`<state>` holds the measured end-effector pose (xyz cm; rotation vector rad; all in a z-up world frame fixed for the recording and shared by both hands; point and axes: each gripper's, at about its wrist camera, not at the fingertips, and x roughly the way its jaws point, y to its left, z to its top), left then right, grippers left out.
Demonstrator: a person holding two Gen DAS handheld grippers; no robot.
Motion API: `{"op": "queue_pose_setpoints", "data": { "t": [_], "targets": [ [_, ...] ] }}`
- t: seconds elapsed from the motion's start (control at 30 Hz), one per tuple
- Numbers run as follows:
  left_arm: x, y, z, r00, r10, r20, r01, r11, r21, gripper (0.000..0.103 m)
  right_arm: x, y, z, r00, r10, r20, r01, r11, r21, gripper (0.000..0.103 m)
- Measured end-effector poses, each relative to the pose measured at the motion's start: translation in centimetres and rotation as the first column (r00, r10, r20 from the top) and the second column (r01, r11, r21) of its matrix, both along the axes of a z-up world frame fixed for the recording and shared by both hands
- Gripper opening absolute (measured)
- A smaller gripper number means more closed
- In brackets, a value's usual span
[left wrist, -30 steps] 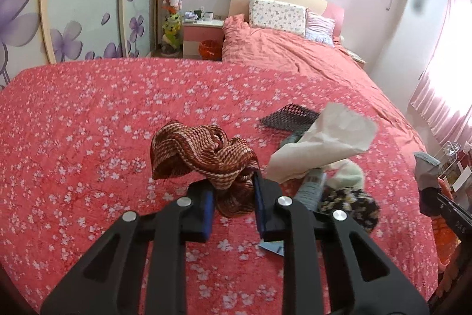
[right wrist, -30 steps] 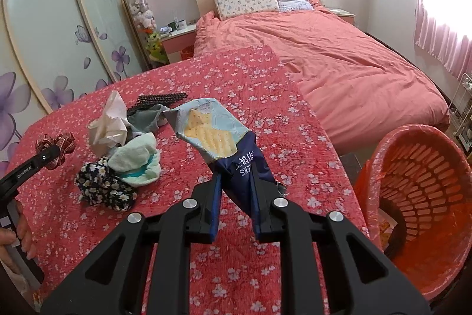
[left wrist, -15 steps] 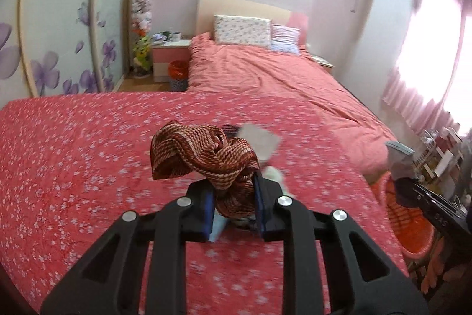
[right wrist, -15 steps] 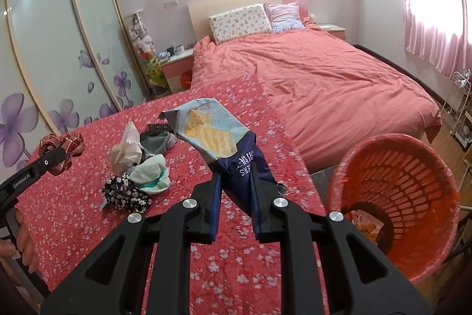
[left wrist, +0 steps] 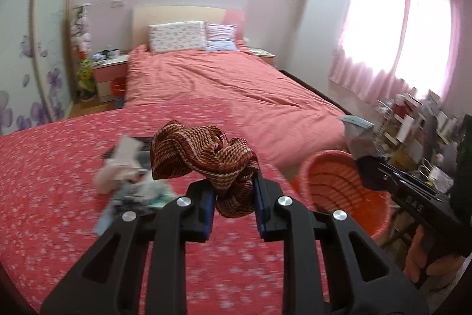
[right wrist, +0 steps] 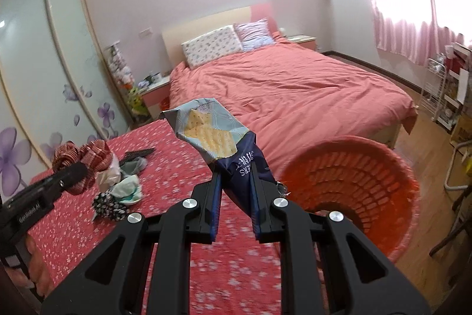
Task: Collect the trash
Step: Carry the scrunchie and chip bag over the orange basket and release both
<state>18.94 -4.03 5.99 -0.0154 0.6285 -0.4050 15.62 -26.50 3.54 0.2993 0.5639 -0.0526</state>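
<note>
My left gripper (left wrist: 233, 197) is shut on a crumpled red-brown patterned cloth (left wrist: 200, 158) and holds it above the red flowered table (left wrist: 59, 197). It also shows in the right wrist view (right wrist: 82, 164). My right gripper (right wrist: 234, 197) is shut on a blue cracker wrapper (right wrist: 218, 140), held up beside the orange basket (right wrist: 354, 182). The basket (left wrist: 339, 182) stands off the table's right edge. The right gripper with the wrapper shows in the left wrist view (left wrist: 358, 143), above the basket.
A pile of tissue and small cloths (right wrist: 118, 188) lies on the table, with a dark mesh piece (right wrist: 138, 152) behind it. A pink bed (right wrist: 280, 90) lies beyond. A chair and a shelf rack (right wrist: 442, 96) stand at the right.
Both grippers have swung right, toward the orange basket, carrying the cloth and the wrapper. The basket now looms larger in both views. Neither grip has changed.
</note>
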Motion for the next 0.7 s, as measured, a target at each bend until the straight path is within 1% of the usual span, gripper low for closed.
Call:
{"op": "queue_pose_setpoints", "data": {
  "t": [0.13,0.3,0.47,0.7],
  "targets": [
    [-0.6,-4.3,-0.4,0.997,-0.076,-0.007,0.076,0.997,-0.005,0.023,-0.8,-2.7,-0.4,0.999,-0.054,0.001,0.054,0.998,0.015,0.017],
    [-1.1,-9.1,-1.4,0.986,-0.163,-0.024,0.163,0.987,-0.006,0.023,-1.8,-6.2,-1.5,0.992,-0.123,-0.012,0.123,0.992,0.036,0.017],
    [-1.1,-14.2,-2.9,0.968,-0.243,-0.058,0.243,0.970,-0.003,0.023,-2.3,-9.3,-2.6,0.983,-0.180,-0.025,0.181,0.981,0.072,0.017],
    [-0.7,-19.7,-5.2,0.942,-0.320,-0.102,0.321,0.947,0.001,0.024,-2.1,-11.9,-4.3,0.974,-0.221,-0.047,0.225,0.968,0.111,0.017]
  ]
}}
